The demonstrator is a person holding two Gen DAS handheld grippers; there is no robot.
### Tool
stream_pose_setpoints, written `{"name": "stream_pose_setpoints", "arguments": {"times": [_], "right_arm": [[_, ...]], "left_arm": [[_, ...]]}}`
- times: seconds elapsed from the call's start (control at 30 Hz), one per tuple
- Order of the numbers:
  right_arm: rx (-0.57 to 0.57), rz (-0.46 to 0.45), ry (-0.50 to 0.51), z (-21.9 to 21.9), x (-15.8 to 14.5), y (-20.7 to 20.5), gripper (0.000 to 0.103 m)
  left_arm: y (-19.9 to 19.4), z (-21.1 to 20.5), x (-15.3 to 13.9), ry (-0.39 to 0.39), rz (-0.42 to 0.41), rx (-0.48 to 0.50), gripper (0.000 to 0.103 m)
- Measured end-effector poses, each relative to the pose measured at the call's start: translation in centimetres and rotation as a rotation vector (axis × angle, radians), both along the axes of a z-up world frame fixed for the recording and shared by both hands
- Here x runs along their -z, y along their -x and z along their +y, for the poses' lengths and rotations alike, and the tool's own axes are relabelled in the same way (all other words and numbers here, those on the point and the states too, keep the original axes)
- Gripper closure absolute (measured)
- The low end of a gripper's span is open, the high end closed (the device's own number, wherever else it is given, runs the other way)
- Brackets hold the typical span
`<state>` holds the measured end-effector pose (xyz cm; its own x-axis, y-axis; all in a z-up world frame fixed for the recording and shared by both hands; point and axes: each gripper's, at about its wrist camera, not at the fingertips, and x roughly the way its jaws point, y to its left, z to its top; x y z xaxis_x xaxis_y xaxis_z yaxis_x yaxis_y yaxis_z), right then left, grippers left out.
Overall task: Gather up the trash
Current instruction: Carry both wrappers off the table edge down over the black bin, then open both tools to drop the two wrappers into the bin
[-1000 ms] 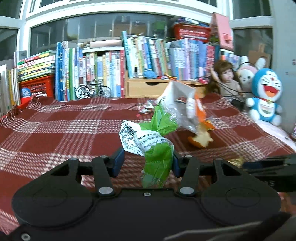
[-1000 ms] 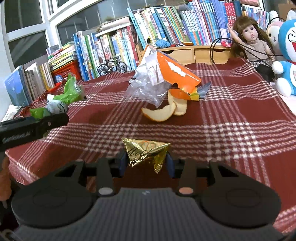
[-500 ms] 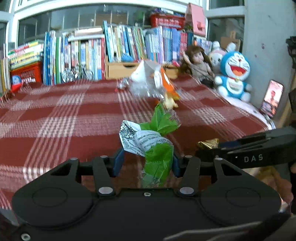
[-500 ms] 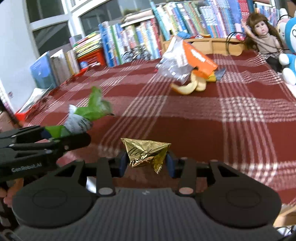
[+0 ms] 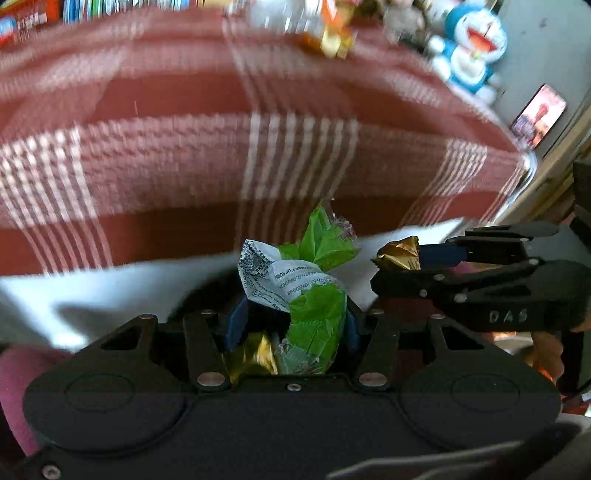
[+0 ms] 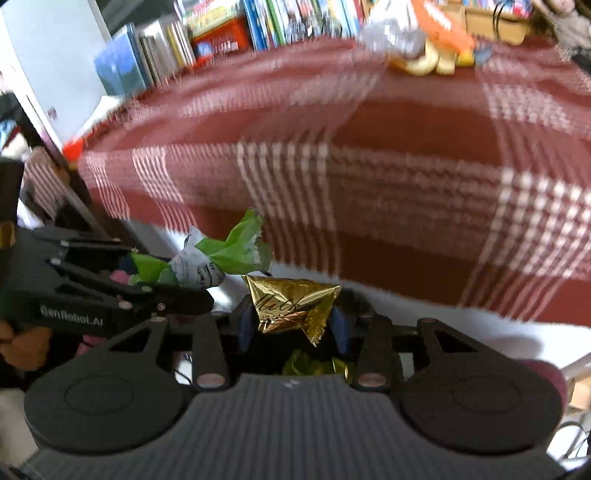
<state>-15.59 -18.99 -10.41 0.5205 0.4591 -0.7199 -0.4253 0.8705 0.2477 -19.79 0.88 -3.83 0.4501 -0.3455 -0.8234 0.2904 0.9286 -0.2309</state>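
Note:
My left gripper (image 5: 293, 317) is shut on a crumpled green and white wrapper (image 5: 310, 291), which sticks up between its blue pads. Just to its right, my right gripper (image 5: 391, 266) is shut on a gold foil wrapper (image 5: 400, 254). In the right wrist view the gold foil wrapper (image 6: 291, 306) sits between the pads of the right gripper (image 6: 291, 326), and the left gripper (image 6: 192, 284) with the green wrapper (image 6: 225, 254) comes in from the left. Both grippers hang past the table's front edge, over a dark opening (image 5: 207, 295) that holds gold foil scraps (image 5: 258, 356).
The red plaid tablecloth (image 5: 184, 155) covers the table, with a white edge (image 5: 110, 284) at the front. A clear bag with orange packaging and peels (image 6: 417, 40) lies at the far side. Books (image 6: 221, 33), a blue plush toy (image 5: 469, 48) and a lit phone (image 5: 537, 116) stand around.
Both grippers have drawn back from over the table to beyond its front edge and tipped downward. Each still holds its wrapper. A dark opening with foil scraps has come into view below.

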Motion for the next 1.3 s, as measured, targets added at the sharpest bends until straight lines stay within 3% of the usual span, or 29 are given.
{"name": "stream_pose_setpoints", "arguments": {"times": [0.3,0.57,0.77,1.1,1.3], "right_arm": [[-0.032,0.106,0.066,1.1,4.7,-1.5,0.054],[-0.040,0.153,0.092,1.1,6.7,-2.4,0.053],[-0.039,0.160,0.094,1.0,6.8,-2.7,0.048],[-0.028,0.160,0.086,0.9,6.7,-2.7,0.030],[-0.019,0.154,0.083,0.9,6.4,-2.8,0.024]], "left_arm": [[-2.2,-0.6,4.0,-0.093,0.115,0.030,0.053],[-3.1,-0.7,6.7,-0.121,0.184,0.030,0.052],[-3.0,-0.5,8.0,-0.129,0.192,0.034,0.050],[-2.9,-0.7,7.4,-0.140,0.189,0.032,0.029],[-2.7,-0.9,6.3,-0.141,0.152,0.049,0.024]]}}
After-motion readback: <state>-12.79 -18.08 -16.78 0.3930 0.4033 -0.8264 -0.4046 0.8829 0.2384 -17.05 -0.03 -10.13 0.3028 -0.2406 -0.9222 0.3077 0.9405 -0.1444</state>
